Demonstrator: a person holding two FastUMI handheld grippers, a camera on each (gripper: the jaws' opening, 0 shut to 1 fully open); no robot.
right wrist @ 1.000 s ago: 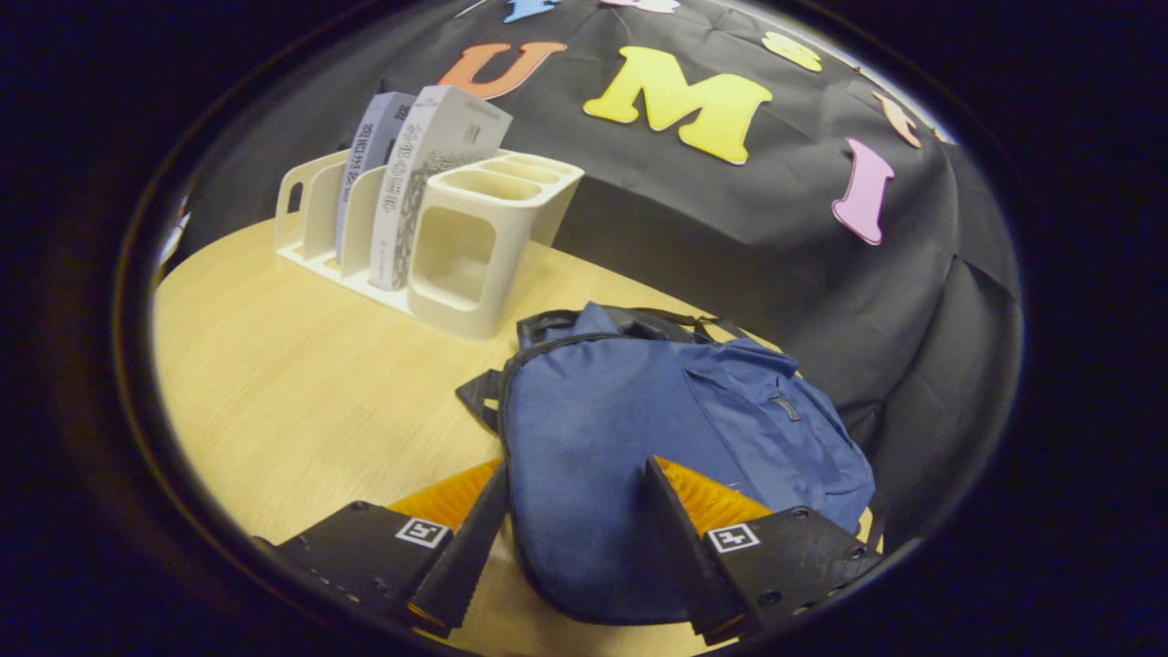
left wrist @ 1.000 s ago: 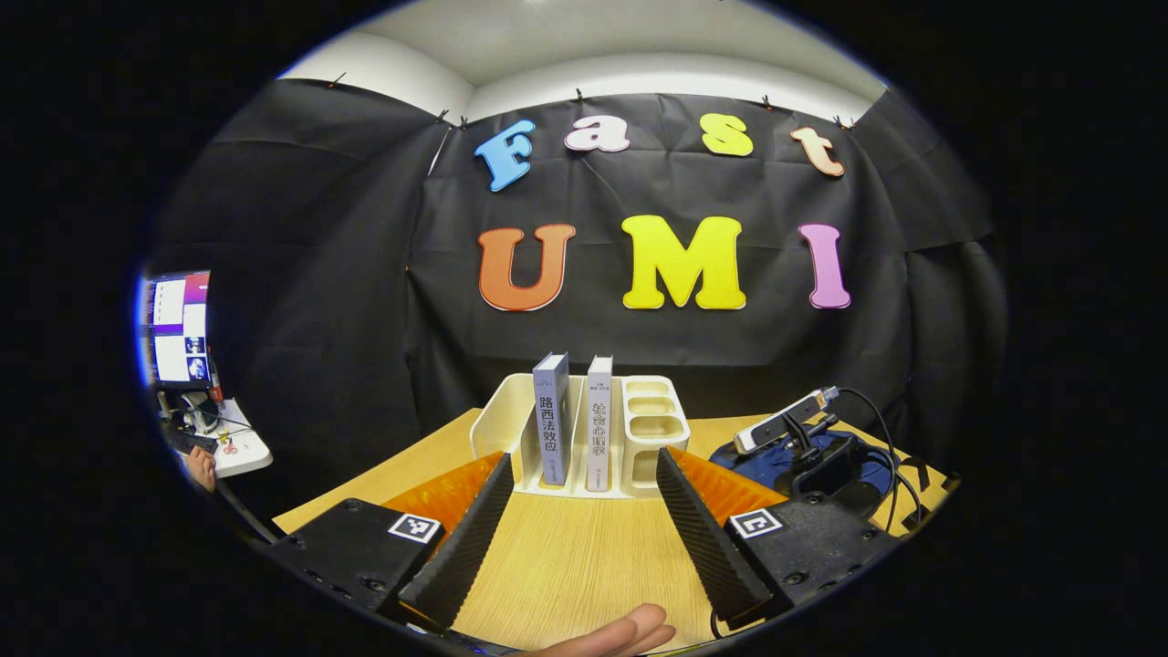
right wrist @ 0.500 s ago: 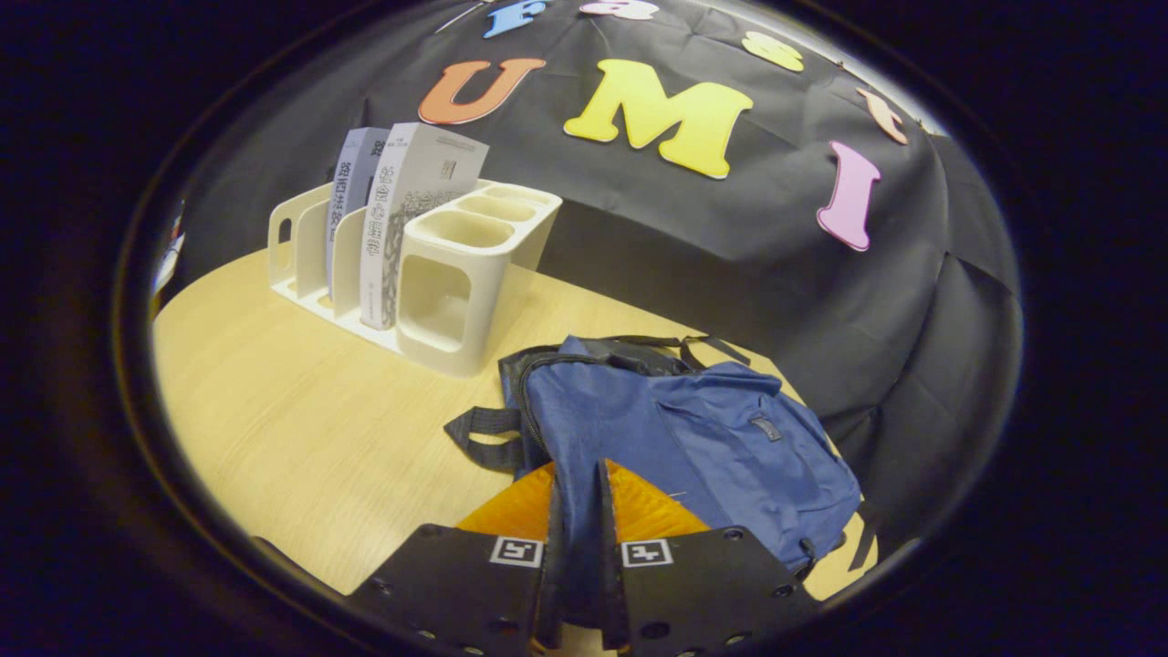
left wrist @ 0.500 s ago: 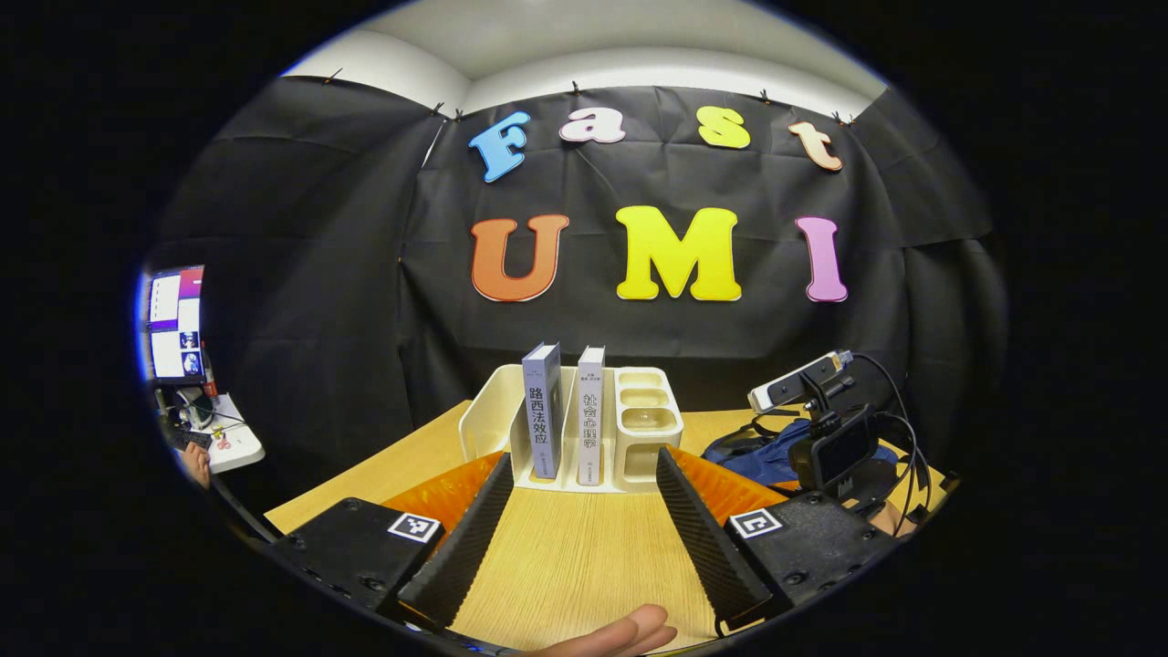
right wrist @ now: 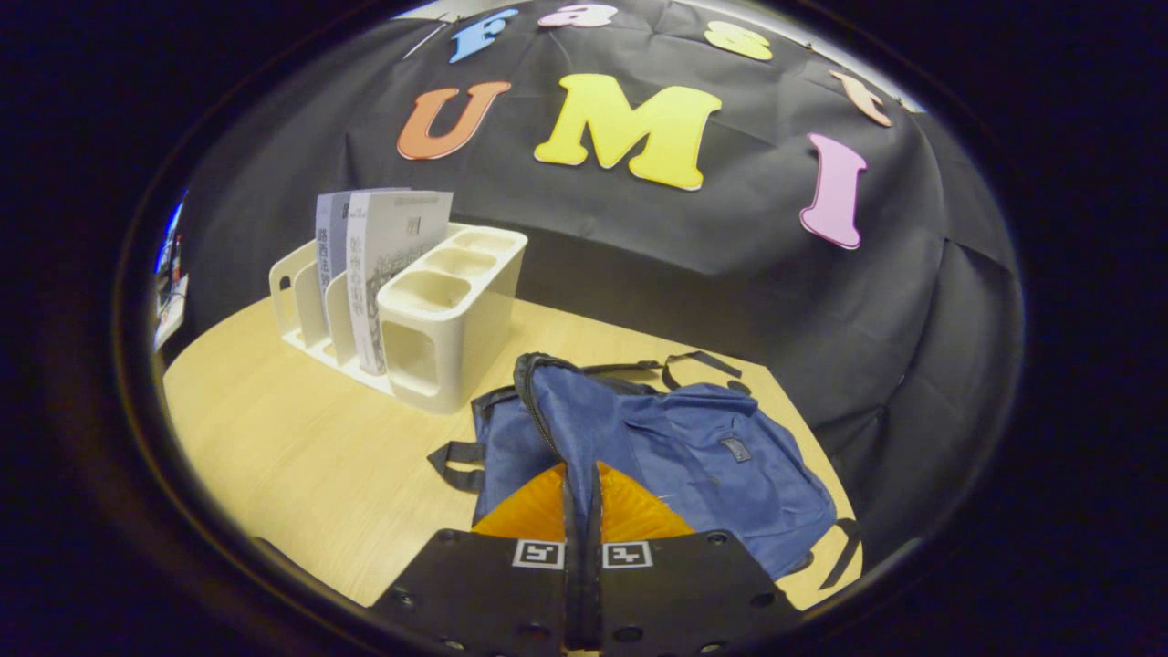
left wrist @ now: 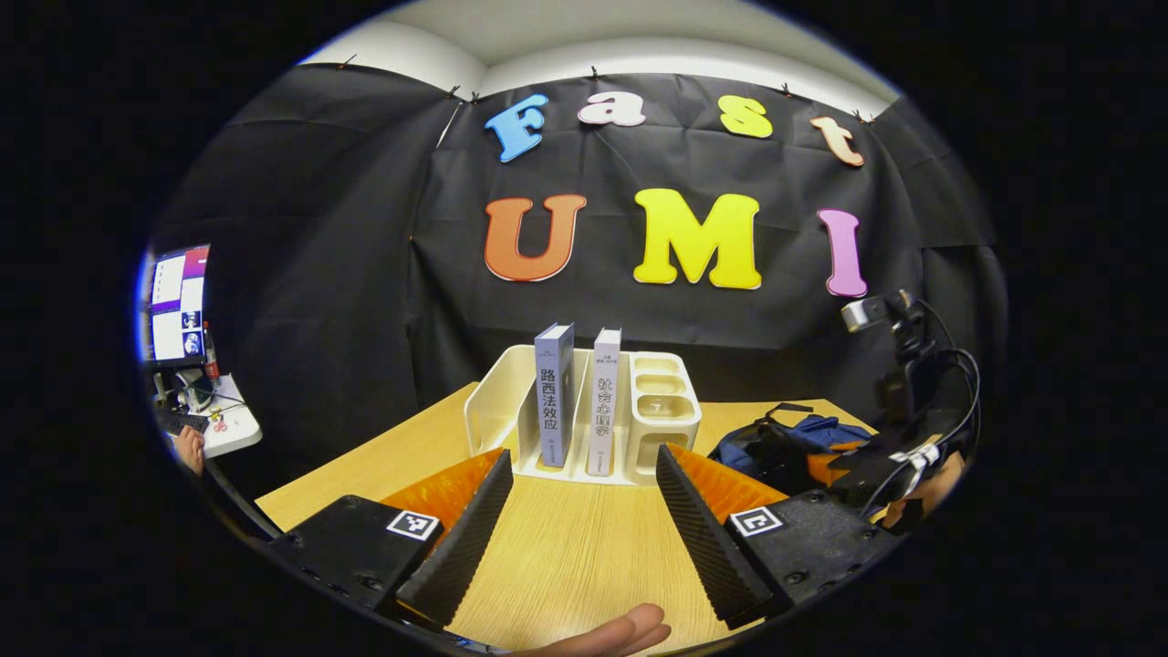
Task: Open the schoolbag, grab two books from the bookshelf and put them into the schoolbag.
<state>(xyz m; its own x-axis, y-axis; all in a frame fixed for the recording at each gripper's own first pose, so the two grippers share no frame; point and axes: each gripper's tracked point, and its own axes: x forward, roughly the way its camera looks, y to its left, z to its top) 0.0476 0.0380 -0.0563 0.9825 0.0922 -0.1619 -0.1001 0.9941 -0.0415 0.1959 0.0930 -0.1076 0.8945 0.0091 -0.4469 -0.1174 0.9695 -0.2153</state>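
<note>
**Right gripper clamps the bag flap and lifts it open**

Now the right gripper (right wrist: pixel 581 520) has its two fingers pressed together on a fold of blue cloth at the front edge of the schoolbag (right wrist: pixel 693 456). A second ago those fingers stood wide apart over the flat bag; half a second ago they had closed on the cloth; since then the pinched flap has risen, and its zipper edge arches up from the fingers toward the bookshelf (right wrist: pixel 438 310). A dark gap shows under the raised flap at the bag's left side, so the opening step looks under way, though how wide the mouth is cannot be told from here.

Seen from the left gripper view, the right gripper (left wrist: pixel 876 456) is held above the bag (left wrist: pixel 803 433), higher than a second ago, tilted downward with its cables hanging behind it.

The left gripper (left wrist: pixel 573 520) hovers low over the wooden table (left wrist: pixel 566 566), fingers spread wide and holding nothing, aimed straight at the two books (left wrist: pixel 579 401), which stand upright in neighbouring slots of the white bookshelf (left wrist: pixel 493 411). It has barely shifted. A fingertip (left wrist: pixel 620 631) of the holding hand shows beneath it. Both books remain untouched, so the fetching is not yet begun.
</note>
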